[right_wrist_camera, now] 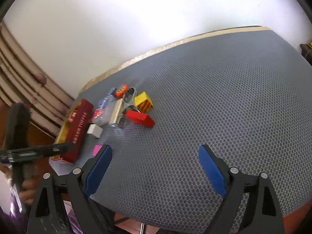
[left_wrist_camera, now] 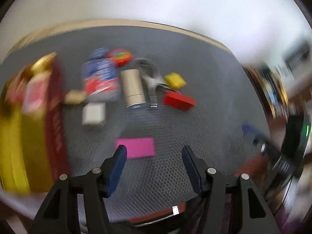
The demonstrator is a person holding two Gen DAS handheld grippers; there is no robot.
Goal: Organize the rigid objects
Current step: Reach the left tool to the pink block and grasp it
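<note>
A cluster of small objects lies on the grey honeycomb mat (right_wrist_camera: 214,97). In it are a pink block (left_wrist_camera: 136,147), a white box (left_wrist_camera: 93,114), a red block (left_wrist_camera: 178,99), a yellow block (left_wrist_camera: 175,80), a tan cylinder (left_wrist_camera: 133,87), a blue-and-red packet (left_wrist_camera: 101,78) and a metal tool (left_wrist_camera: 152,81). My left gripper (left_wrist_camera: 154,153) hangs open just short of the pink block, holding nothing. My right gripper (right_wrist_camera: 155,150) stands wide open over bare mat, right of the pink block (right_wrist_camera: 97,149) and nearer than the red block (right_wrist_camera: 140,118).
A tall red-and-yellow box (left_wrist_camera: 39,117) stands at the mat's left edge, also seen in the right wrist view (right_wrist_camera: 80,128). A hand (right_wrist_camera: 27,191) holds the other gripper's body at far left. A pale wall lies behind the mat's far edge. The left wrist view is blurred.
</note>
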